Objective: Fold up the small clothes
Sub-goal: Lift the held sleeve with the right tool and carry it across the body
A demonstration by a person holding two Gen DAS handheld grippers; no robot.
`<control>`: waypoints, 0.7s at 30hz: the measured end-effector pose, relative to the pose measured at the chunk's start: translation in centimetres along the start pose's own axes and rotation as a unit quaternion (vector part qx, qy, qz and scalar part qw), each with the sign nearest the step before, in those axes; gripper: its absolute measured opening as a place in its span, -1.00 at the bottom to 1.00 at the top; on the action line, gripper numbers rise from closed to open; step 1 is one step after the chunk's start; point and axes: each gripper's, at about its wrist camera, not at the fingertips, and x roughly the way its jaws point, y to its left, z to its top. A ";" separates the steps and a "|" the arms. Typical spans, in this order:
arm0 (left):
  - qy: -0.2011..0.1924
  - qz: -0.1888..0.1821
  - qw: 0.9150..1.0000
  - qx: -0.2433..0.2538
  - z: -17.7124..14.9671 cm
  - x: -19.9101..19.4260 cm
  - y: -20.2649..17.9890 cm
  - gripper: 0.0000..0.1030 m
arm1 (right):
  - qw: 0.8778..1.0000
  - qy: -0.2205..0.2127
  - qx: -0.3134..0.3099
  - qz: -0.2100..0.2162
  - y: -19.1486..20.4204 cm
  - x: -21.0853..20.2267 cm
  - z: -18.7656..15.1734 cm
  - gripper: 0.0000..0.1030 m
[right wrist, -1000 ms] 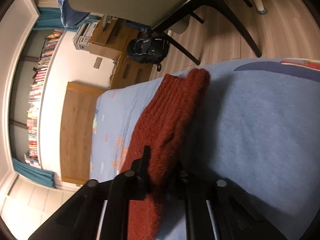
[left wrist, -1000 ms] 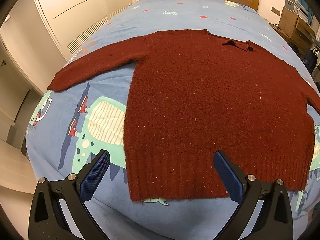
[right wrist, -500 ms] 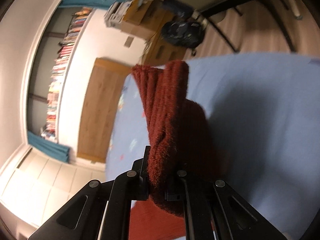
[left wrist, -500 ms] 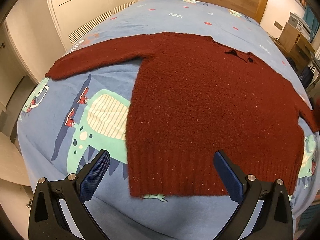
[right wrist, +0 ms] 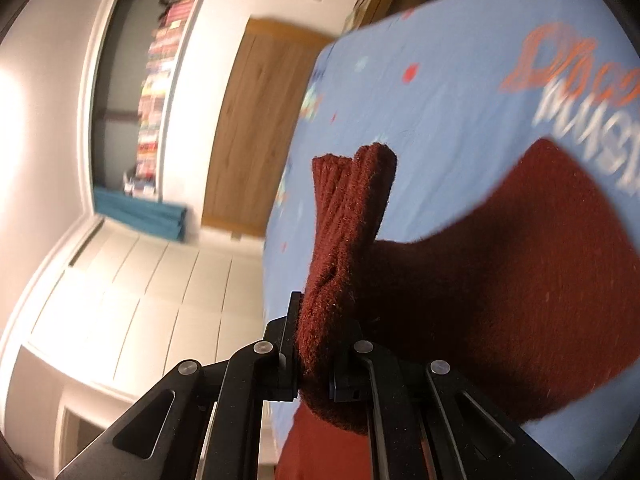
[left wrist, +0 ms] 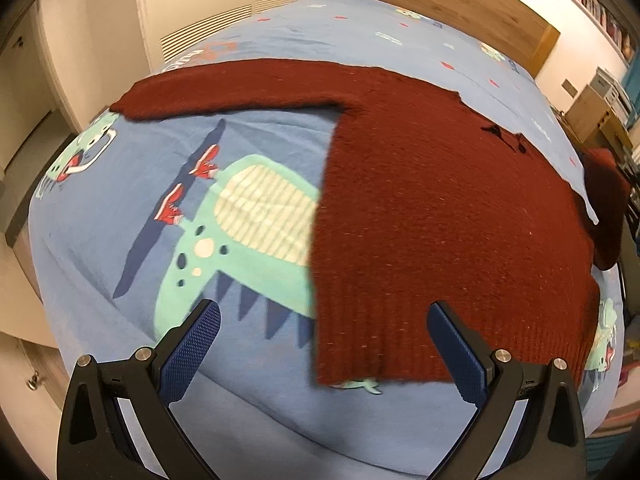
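Left wrist view: a dark red sweater (left wrist: 432, 216) lies flat on the bed (left wrist: 120, 216), front up, hem nearest the camera. The left gripper (left wrist: 322, 338) hangs above the hem with its jaws spread wide and nothing between them; its right finger (left wrist: 454, 354) shows over the ribbed hem, its left finger (left wrist: 192, 348) over the dinosaur print (left wrist: 256, 224) of the blue sheet. One sleeve (left wrist: 224, 90) stretches out flat, far ahead and to the left of this gripper. The other sleeve (left wrist: 606, 208) is raised off the sheet at the far right edge of the view and doubles back toward the body.

Right wrist view: the right gripper (right wrist: 314, 354) is closed tight on that raised sleeve (right wrist: 344, 248). The ribbed cuff (right wrist: 352, 172) sticks out ahead of the fingertips, and the rest of the knit (right wrist: 500, 280) spreads to the right of the jaws over the sheet (right wrist: 440, 80). A wooden headboard (right wrist: 256, 120) and a bookshelf (right wrist: 156, 92) stand beyond, left of the gripper; the picture is blurred
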 end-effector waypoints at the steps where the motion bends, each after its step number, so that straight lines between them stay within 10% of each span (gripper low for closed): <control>1: -0.001 0.000 1.000 -0.004 0.0 -0.1 0.4 0.98 | 1.000 0.013 -0.003 0.003 0.8 1.3 -1.0 -0.83; 21: -0.012 -0.021 1.000 -0.002 0.0 0.0 5.9 0.97 | 0.979 0.176 -0.105 0.023 9.0 16.0 -18.7 -0.82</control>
